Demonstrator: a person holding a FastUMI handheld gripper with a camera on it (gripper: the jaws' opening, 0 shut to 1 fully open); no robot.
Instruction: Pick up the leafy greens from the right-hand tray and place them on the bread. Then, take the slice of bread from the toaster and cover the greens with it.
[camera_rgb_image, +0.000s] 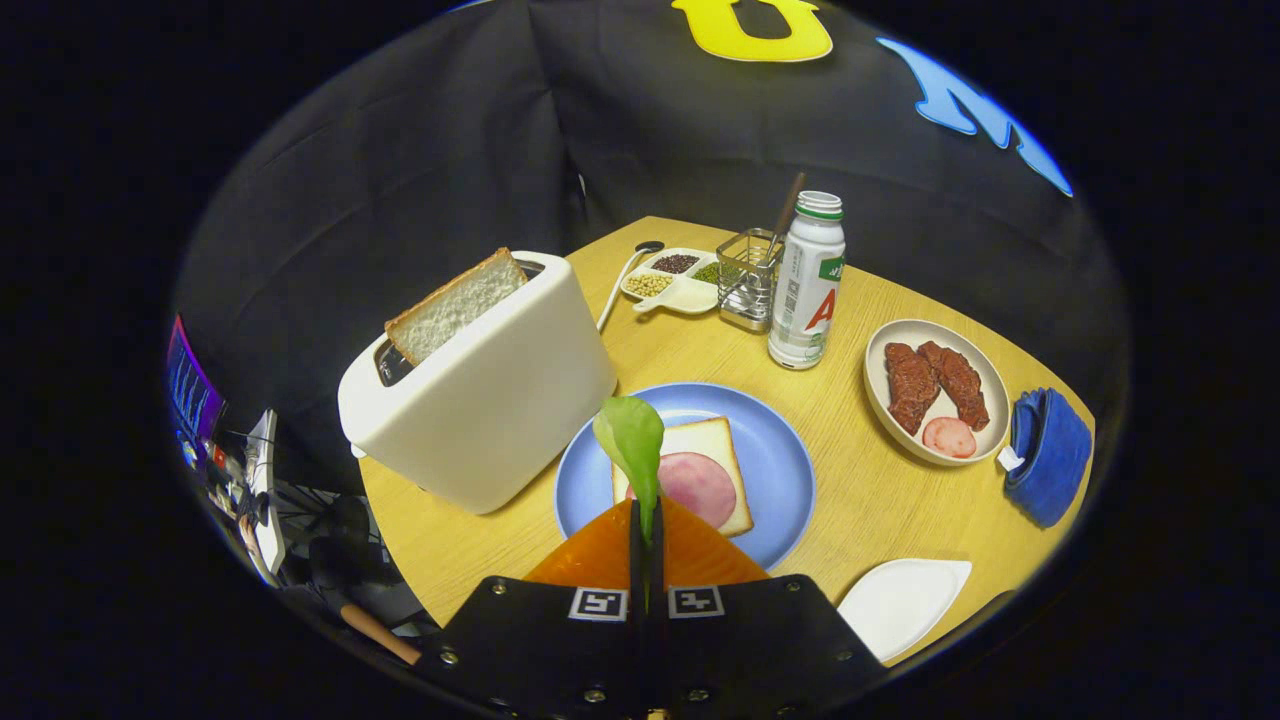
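The gripper (645, 520) is clamped tight on the leafy greens (632, 440) (leaf sticking up), just above the bread (722, 455) on the blue plate (775, 470); toaster (480, 400) at ten o'clock.

No readable words or numbers on the table items. Bottle (805, 290): its label carries green and red print, small text not resolvable. Only clear signs: 2 square black-and-white coded markers (598, 603) on the gripper (645, 512) body, 1 behind each finger, patterns and not text. Fingers are pressed together on the leafy greens (630, 435). Nothing printed on the toaster (480, 400) or plates.
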